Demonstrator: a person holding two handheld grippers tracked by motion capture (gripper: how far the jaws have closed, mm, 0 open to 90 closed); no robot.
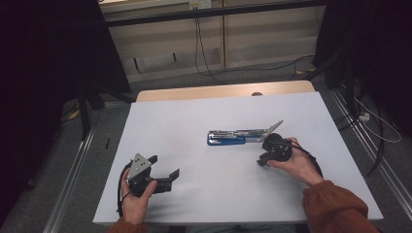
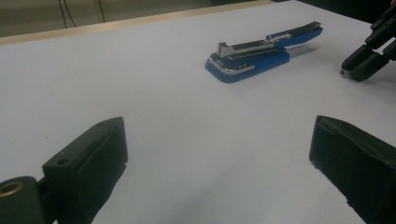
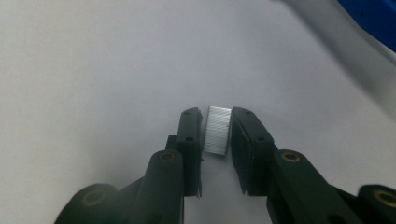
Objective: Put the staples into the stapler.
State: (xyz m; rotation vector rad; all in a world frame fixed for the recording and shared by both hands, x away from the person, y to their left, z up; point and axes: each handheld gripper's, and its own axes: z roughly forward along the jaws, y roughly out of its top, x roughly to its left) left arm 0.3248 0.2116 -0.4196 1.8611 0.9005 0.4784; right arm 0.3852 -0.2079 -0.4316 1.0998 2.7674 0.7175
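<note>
Looked like a lab or recording bay: plain white rectangular table on grey carpet, black cables trailing down pale wooden wall panels, aluminium floor rails, dark curtains alongside.

A white worktop is carrying the things, with a strip of pale wood showing along its far edge. A blue and silver stapler, swung open, is lying flat near its middle. A small silver strip of staples is lying on the white surface just beside the stapler.
</note>
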